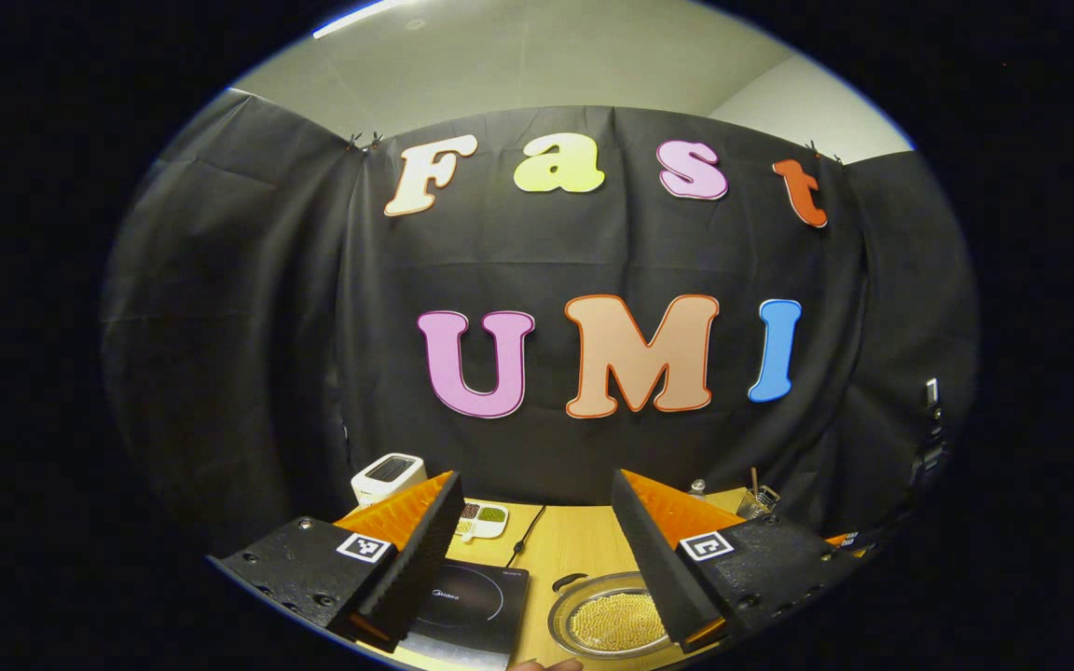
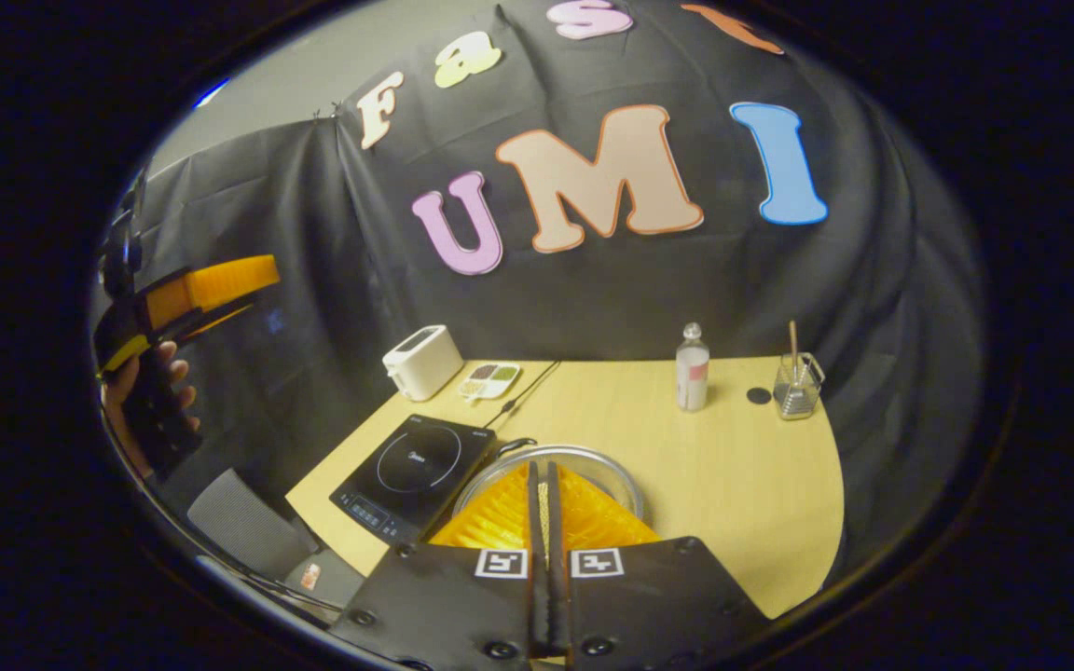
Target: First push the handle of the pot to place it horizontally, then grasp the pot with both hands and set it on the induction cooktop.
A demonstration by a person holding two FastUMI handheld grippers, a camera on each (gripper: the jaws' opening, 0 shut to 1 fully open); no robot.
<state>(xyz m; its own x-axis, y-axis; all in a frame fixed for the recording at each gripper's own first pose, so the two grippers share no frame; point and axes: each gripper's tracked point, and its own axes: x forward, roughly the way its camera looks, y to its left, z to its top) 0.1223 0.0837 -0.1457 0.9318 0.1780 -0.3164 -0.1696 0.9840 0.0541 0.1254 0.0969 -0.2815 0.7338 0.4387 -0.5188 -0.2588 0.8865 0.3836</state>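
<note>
In the right gripper view, the left claw (image 2: 220, 289) is hovering high at the far left, well clear of the pale wooden counter (image 2: 742, 485), with a hand (image 2: 150, 391) gripping its black handle; in the left gripper view its two orange-and-black fingers are standing wide apart with nothing between them. Going rightward along the counter, a white boxy toaster (image 2: 422, 362) is sitting at the back corner, just beside a small white divided dish of beans (image 2: 489, 378). In front of them the flat black induction cooktop (image 2: 413, 475) is lying near the counter's left edge, its cord running back toward the dish. Just to its right the round metal pot (image 2: 593, 466) is resting on the counter, not on the cooktop, with its dark handle (image 2: 516, 445) pointing toward the cooktop; the left gripper view is showing pale yellow grains filling the pot (image 1: 607, 620). The right claw (image 2: 546, 485) is hanging directly over the pot with its fingers pressed together, gripping nothing. Farther right, a small clear bottle with a pink label (image 2: 692, 368) is standing upright, and beyond it a glass cup holding a stick (image 2: 796, 382) is standing near the back right edge.
</note>
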